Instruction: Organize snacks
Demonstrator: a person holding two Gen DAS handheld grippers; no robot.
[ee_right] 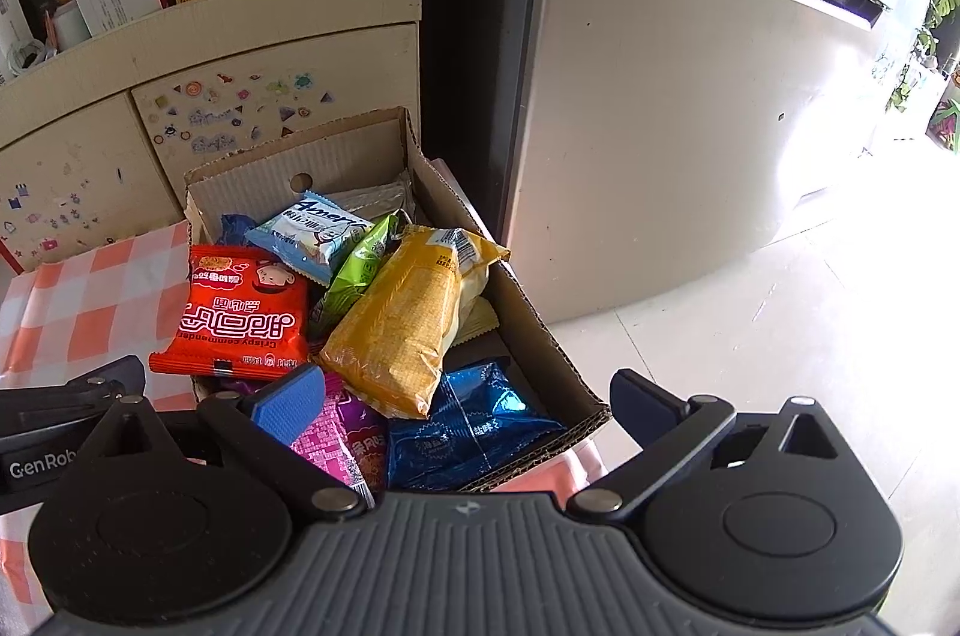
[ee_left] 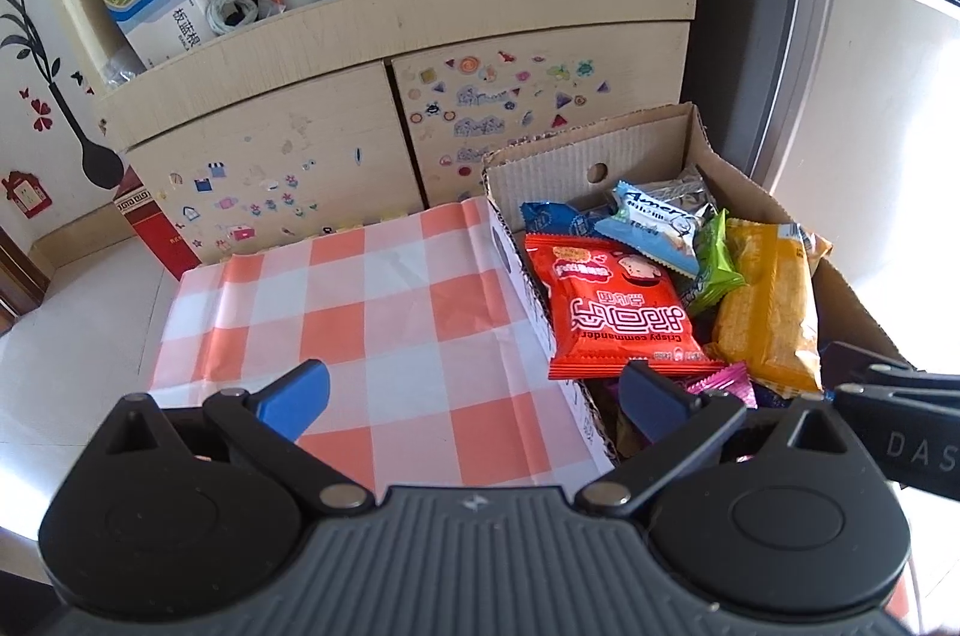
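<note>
An orange-and-white checked cloth (ee_left: 372, 312) covers the table under me, bare on its left part, and pale floor tiles (ee_right: 750, 324) spread out beyond it. Straight ahead stands a beige cabinet (ee_left: 288, 144) with stickers on its doors and an open shelf crammed with boxes and bottles; to the right is a silver fridge (ee_right: 660, 96). On the right end of the cloth sits an open cardboard box (ee_right: 354, 156), heaped with snacks: a red packet (ee_right: 240, 318) lies against its left wall, a yellow packet (ee_right: 402, 330) leans across the middle, a light blue packet (ee_right: 312, 234) and a green packet (ee_right: 354, 270) lie behind them, and a dark blue packet (ee_right: 474, 426) and a pink packet (ee_right: 342, 432) fill the near end. My left gripper (ee_left: 474, 396) hangs over the box's near left edge, fingers spread and empty. My right gripper (ee_right: 468, 402) hovers above the near end, also spread wide, holding nothing.
</note>
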